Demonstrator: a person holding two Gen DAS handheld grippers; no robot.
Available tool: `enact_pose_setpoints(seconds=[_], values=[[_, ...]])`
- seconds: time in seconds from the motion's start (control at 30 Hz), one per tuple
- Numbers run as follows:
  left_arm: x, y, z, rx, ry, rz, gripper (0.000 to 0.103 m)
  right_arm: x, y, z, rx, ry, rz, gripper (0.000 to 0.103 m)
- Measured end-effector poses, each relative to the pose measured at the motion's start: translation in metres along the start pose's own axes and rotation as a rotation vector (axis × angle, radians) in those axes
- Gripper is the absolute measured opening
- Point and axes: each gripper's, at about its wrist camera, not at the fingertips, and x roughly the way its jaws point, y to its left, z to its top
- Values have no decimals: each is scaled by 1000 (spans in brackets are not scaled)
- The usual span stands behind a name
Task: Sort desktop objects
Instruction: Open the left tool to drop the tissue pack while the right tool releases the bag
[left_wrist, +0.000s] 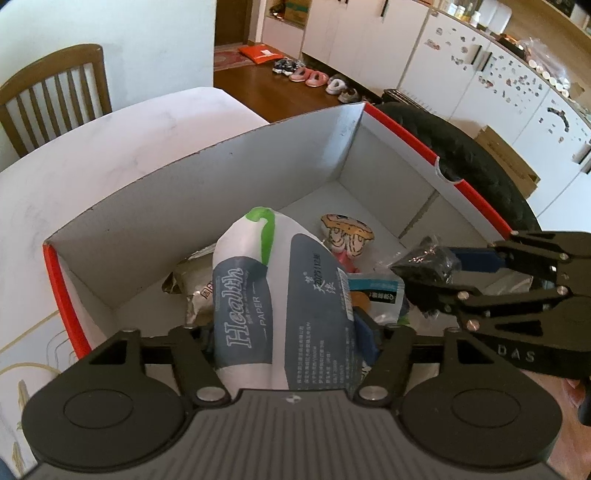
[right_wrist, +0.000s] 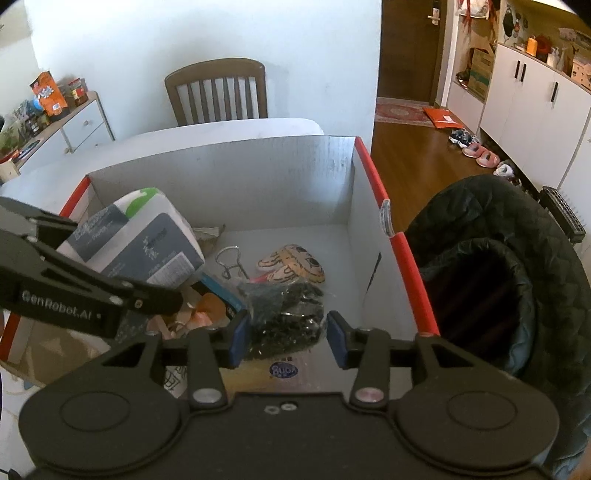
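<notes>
A white cardboard box with a red rim (left_wrist: 406, 130) (right_wrist: 258, 177) stands on the white table (left_wrist: 110, 147). Over its left half, my left gripper (left_wrist: 288, 336) (right_wrist: 168, 295) is shut on a white, blue-grey and green "Health" tissue pack (left_wrist: 280, 295) (right_wrist: 147, 240), which stands tilted between the fingers. My right gripper (right_wrist: 288, 339) (left_wrist: 439, 275) is over the box's right half, shut on a crinkled black plastic packet (right_wrist: 284, 314) (left_wrist: 428, 258). On the box floor lie a cartoon figure toy (left_wrist: 347, 232) (right_wrist: 295, 264), a foil packet (left_wrist: 192, 291), a blue-label sachet (left_wrist: 376, 291) and a wire clip (right_wrist: 229, 262).
A black quilted jacket (right_wrist: 517, 277) (left_wrist: 480, 166) hangs right beside the box's right wall. A wooden chair (right_wrist: 218, 92) (left_wrist: 55, 92) stands behind the table. Shoes (left_wrist: 314, 77) line the wooden floor by white cabinets (right_wrist: 535, 110). A small drawer unit (right_wrist: 81, 125) stands far left.
</notes>
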Motion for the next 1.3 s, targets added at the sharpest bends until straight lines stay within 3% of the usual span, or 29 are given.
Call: enact_pose_setpoints(seconds=[0.1, 0.17, 0.8, 1.3], values=[[0, 1, 0, -3, 1, -16, 70, -4, 3, -1, -26, -11, 9, 63], [-1, 1, -1, -4, -6, -13, 79, -7, 7, -1, -51, -25, 1, 65], [-49, 9, -18, -72, -123, -84, 80, -47, -1, -3, -72, -75, 53, 67], [-108, -4, -51, -98, -243, -38, 80, -83, 17, -9, -50, -138, 146, 72]])
